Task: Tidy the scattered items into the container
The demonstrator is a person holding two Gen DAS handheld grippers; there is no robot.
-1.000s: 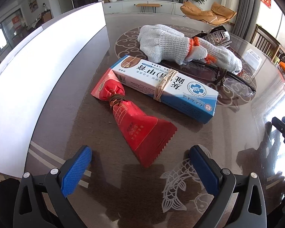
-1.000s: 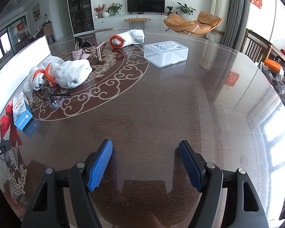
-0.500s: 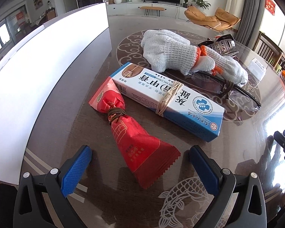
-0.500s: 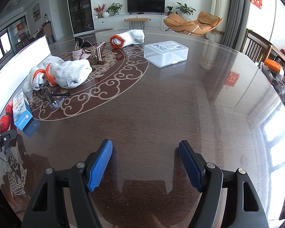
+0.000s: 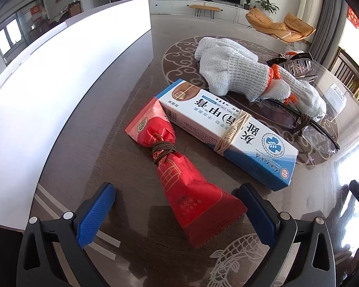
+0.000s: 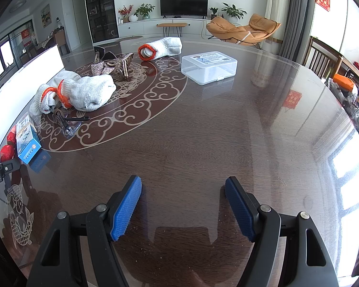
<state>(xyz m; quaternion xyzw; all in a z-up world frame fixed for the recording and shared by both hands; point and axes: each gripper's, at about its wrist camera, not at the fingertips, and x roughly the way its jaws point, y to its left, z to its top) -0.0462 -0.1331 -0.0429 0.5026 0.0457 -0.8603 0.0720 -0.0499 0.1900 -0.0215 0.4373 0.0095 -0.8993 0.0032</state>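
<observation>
The left gripper is hovering open, straddling the red packet near the desk edge. The right gripper is hovering open over bare desk. The clear container is sitting closed toward the far edge.

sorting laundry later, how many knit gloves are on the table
3: two lie bunched together over the glasses at left, one rolled glove sits far behind the clear box. More may be hidden.
</observation>
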